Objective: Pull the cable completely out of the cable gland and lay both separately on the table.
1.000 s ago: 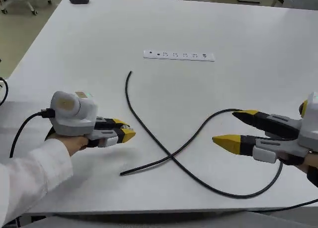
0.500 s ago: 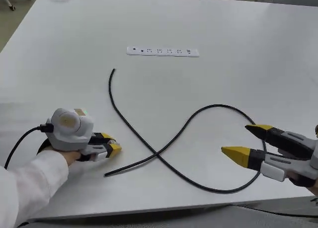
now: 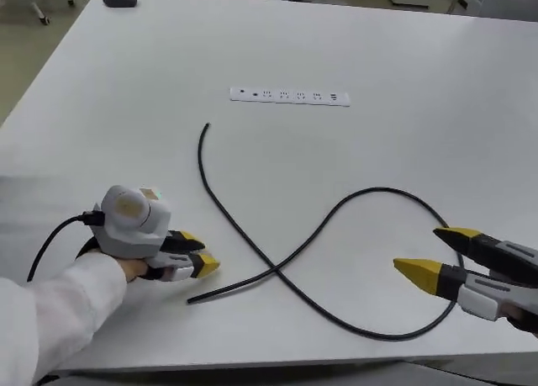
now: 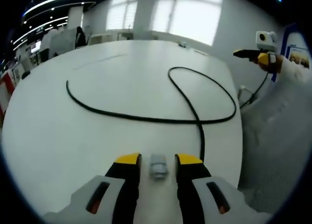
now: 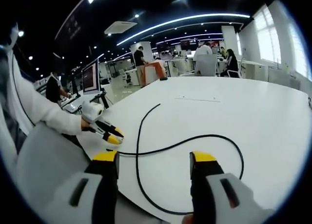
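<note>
The cable gland (image 4: 157, 166), a small grey fitting, sits between the jaws of my left gripper (image 3: 207, 255) close to the front edge of the table (image 3: 403, 83), toward its left corner. The jaws stand narrow. A sliver of white shows on either side of the gland, so it appears let go rather than pinched.

The black cable (image 3: 380, 189) lies free of the gland. One end points toward the power strip (image 3: 290, 96) at mid-table. The other end rests just beside the left gripper, and the run crosses itself once before looping out toward the front right corner.

My right gripper (image 3: 430, 250) hangs wide open and empty at that loop, with its upper jaw over the cable.

I see two risks. If I back the left gripper away crookedly, a jaw could nudge the gland toward the front edge or onto the nearby cable end. If I draw the right gripper back low, it could hook the loop and drag the whole cable toward the gland, undoing the separation.

In the head view the left gripper's own jaws hide the gland. In the left gripper view the gland is too small for me to read its nut or thread. The picture's edge cuts off the right gripper's body.
</note>
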Demonstrator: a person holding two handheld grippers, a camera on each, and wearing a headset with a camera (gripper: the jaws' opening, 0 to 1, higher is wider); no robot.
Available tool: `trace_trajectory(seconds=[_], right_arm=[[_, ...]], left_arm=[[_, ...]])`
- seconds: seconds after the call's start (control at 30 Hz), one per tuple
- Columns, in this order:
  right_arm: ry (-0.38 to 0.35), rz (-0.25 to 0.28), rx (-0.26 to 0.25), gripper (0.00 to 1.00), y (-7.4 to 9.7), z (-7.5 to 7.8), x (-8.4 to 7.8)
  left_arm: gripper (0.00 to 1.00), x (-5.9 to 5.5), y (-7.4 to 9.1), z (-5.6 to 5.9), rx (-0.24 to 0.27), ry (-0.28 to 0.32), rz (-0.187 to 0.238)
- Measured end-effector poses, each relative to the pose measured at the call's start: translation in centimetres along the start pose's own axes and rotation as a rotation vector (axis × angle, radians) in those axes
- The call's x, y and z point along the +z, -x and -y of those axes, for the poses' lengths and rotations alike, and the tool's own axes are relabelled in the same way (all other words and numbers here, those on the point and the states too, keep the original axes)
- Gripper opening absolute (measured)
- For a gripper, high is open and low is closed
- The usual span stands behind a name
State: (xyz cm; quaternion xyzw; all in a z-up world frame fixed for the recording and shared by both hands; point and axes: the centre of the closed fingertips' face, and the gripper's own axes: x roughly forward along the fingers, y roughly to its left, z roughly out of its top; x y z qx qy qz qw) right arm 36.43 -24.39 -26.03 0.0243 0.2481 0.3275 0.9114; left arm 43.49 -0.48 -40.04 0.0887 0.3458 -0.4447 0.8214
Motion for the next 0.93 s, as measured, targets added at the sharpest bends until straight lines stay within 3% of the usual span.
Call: trace_trajectory(seconds=[0.13, 0.17, 0.2, 0.27, 0.33, 0.4, 0.5, 0.63, 0.83, 0.93], right_arm=[[0.016, -0.036, 0.012, 0.62, 0.2, -0.2, -0.5], [0.009, -0.095, 0.001, 0.61, 0.5, 0.1, -1.5], [0.005, -0.113, -0.005, 0.61, 0.5, 0.3, -1.9], [0.017, -0.108, -0.005, 0.6, 0.7, 0.4, -2.2], [-0.001, -0.102, -0.001, 0.6, 0.9, 0.4, -2.4], [-0.013, -0.104, -0.001, 0.6, 1.1, 0.4, -2.8], [-0.016, -0.132, 0.002, 0.61, 1.4, 0.4, -3.4], [-0.028, -0.145, 0.004, 0.62, 1.8, 0.4, -3.9], [-0.042, -0.195, 0.016, 0.64, 2.3, 0.1, -5.0], [-0.057, -0.212, 0.015, 0.64, 2.3, 0.1, -5.4]], left_arm=[[0.41, 1.5, 2.4, 0.5, -0.005, 0.019, 0.022], [0.44, 2.6, 3.4, 0.7, -0.014, 0.064, 0.068], [0.46, 3.5, 4.7, 1.2, -0.047, 0.143, 0.104], [0.54, 5.5, 7.1, 2.1, -0.096, 0.254, 0.208], [0.64, 6.6, 9.8, 2.5, -0.084, 0.275, 0.275], [0.72, 7.0, 12.3, 2.6, -0.035, 0.256, 0.309], [0.76, 7.0, 15.6, 2.2, 0.061, 0.242, 0.322], [0.8, 6.2, 19.0, 2.3, 0.139, 0.31, 0.346], [0.84, 3.5, 21.0, 2.7, 0.203, 0.317, 0.264], [0.84, 2.9, 21.3, 2.6, 0.212, 0.35, 0.279]])
